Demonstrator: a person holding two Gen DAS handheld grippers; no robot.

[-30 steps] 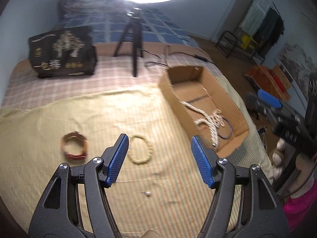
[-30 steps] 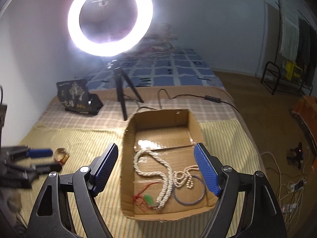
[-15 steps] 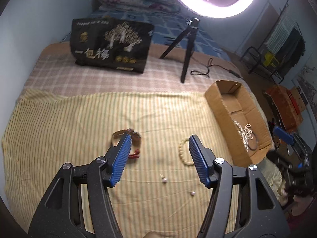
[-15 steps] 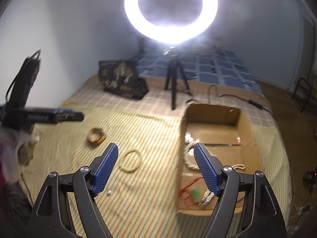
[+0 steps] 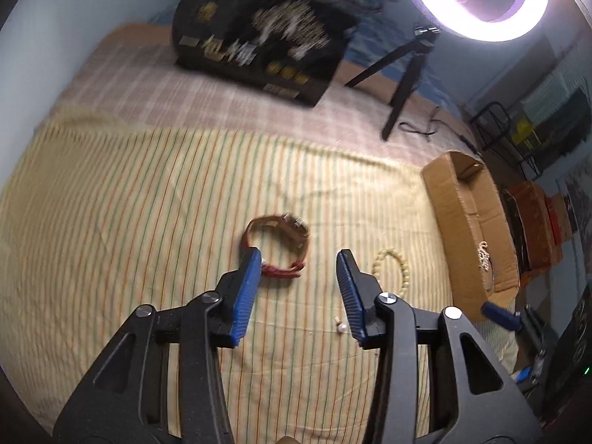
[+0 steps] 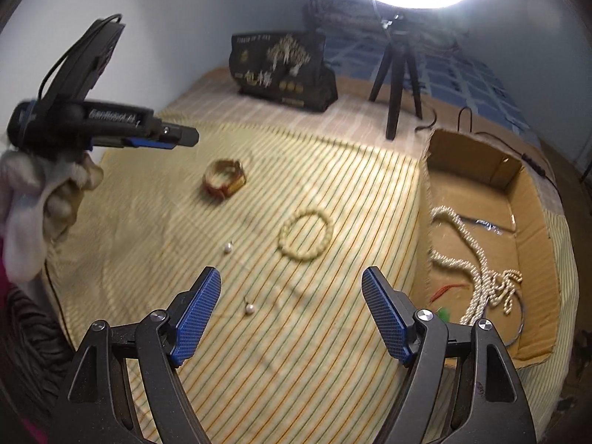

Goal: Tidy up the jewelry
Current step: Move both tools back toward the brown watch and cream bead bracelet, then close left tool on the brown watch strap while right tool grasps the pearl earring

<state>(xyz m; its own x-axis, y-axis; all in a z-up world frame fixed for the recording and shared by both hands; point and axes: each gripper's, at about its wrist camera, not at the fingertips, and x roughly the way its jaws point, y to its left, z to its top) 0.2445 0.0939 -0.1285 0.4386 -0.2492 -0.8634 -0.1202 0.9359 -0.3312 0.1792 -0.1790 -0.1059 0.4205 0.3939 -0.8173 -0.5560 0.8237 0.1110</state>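
Bedside cardboard box (image 6: 477, 199) with pearl necklace (image 6: 477, 270)

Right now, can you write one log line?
left gripper: closing, empty, over brown bracelet | right gripper: open, empty | bead bracelet: on cloth

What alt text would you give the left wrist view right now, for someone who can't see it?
The left gripper, its fingers open and just narrowing with nothing pinched, hangs over a striped cloth, lined up on a brown-and-red bracelet. A cream bead bracelet and a loose pearl lie to the right; a cardboard box sits at the cloth's right edge.
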